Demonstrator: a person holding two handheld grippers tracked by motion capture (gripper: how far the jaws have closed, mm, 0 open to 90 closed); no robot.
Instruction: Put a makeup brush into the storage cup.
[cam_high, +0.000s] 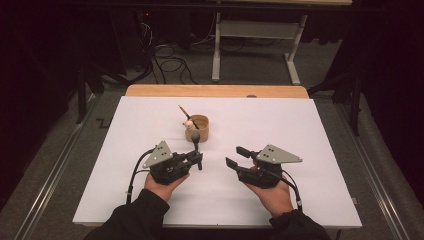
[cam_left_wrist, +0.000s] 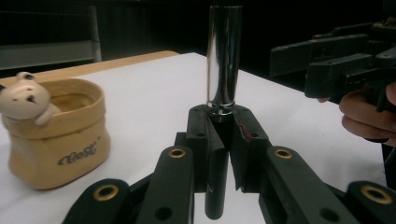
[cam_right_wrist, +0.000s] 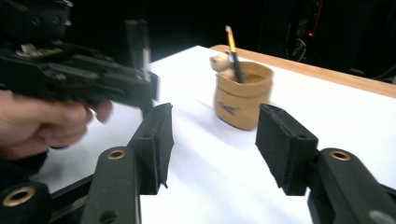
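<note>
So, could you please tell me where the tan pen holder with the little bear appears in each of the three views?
High view: the tan pen holder stands at centre, just beyond the left hand-held gripper.
Left gripper view: it sits at the far left, bear facing the camera.
Right gripper view: it is upper centre, with a pencil in it.
Shared landmark: the white table cover.

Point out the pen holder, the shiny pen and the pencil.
pen holder (cam_left_wrist: 60, 140), left gripper view, front wall.
shiny pen (cam_left_wrist: 224, 56), left gripper view, chrome barrel.
pencil (cam_right_wrist: 235, 53), right gripper view, dark shaft.
</note>
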